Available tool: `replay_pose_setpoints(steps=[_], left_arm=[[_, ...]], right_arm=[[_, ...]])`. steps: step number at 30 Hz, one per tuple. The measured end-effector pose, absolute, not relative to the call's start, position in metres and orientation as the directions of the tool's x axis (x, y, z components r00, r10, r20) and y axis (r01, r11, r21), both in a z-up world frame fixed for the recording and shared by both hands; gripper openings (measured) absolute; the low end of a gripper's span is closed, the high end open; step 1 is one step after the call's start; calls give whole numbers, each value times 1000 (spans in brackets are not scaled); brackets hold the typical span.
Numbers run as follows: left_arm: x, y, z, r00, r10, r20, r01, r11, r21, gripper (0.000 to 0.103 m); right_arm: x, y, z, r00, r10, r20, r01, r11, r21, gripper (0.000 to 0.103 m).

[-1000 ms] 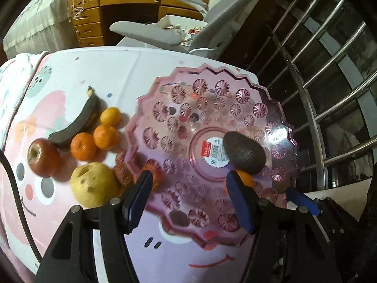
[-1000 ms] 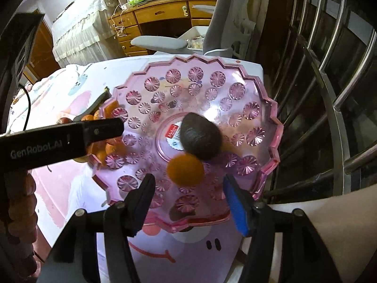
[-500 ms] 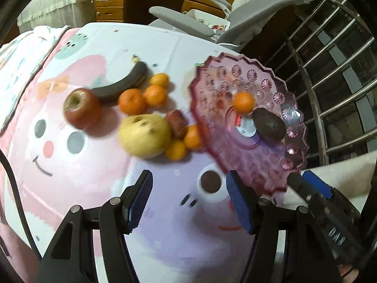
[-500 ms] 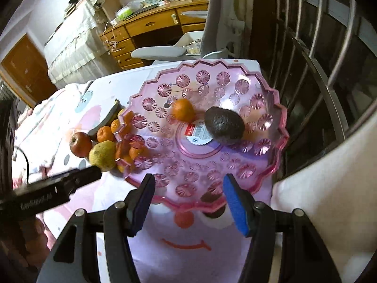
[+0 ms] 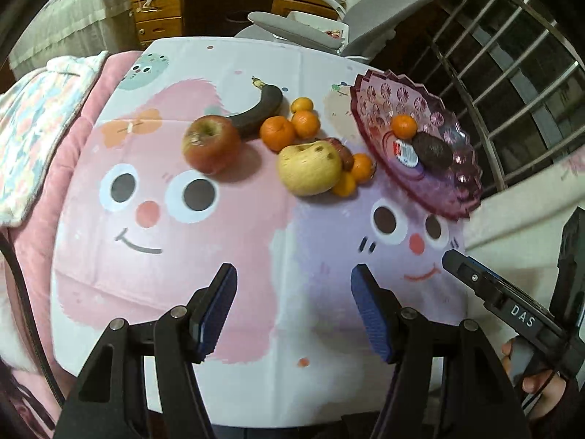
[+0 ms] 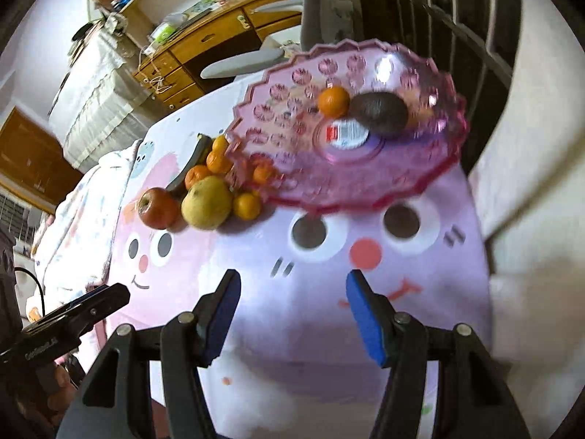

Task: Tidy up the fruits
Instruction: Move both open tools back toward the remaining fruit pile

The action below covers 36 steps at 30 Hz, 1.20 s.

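Left claw (image 5: 290, 301): wide apart, holding nothing, hanging above the table (image 5: 256, 263), well back from the fruit.
Right claw (image 6: 292, 309): wide apart too, holding nothing, low over the purple face on the cloth.
Pink plate (image 5: 451, 183): at the far right of the table; a tangerine (image 5: 404, 126) and an avocado (image 5: 433, 150) lie in it, touching.
Loose fruit: apple (image 5: 210, 144), dark banana (image 5: 257, 115), yellow pear (image 5: 309, 169) and small oranges (image 5: 278, 132) sit bunched just left of the plate.
Step, I think: go get the next fruit.
How to do it well: pick an outside one, like the apple. Come down with a finger on each side. Squeeze softly so round fruit does not roll. Keep clear of the plate rim.
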<state>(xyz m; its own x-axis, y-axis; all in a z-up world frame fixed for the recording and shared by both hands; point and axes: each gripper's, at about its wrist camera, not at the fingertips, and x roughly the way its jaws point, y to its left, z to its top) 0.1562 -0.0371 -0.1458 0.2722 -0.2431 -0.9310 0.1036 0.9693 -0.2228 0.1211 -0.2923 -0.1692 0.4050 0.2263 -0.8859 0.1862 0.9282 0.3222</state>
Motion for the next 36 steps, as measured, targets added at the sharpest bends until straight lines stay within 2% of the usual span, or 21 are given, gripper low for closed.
replay_pose_setpoints(steps=[9,19,36], left_arm=[[153,16,-137,265,-241,-934,193,962,-193,69],[171,60,-142,231,-238,-943,266,948,-174,83],[250,61,-165,220,-177,-959,249,961,-121,96]], right_arm=[[89,-255,-186,396,258,-881,361,839,407,60],[68,-224,-206,409,287,-866,546,684,485,60],[118,-193,-218,411,337,-847,499,694,519,60]])
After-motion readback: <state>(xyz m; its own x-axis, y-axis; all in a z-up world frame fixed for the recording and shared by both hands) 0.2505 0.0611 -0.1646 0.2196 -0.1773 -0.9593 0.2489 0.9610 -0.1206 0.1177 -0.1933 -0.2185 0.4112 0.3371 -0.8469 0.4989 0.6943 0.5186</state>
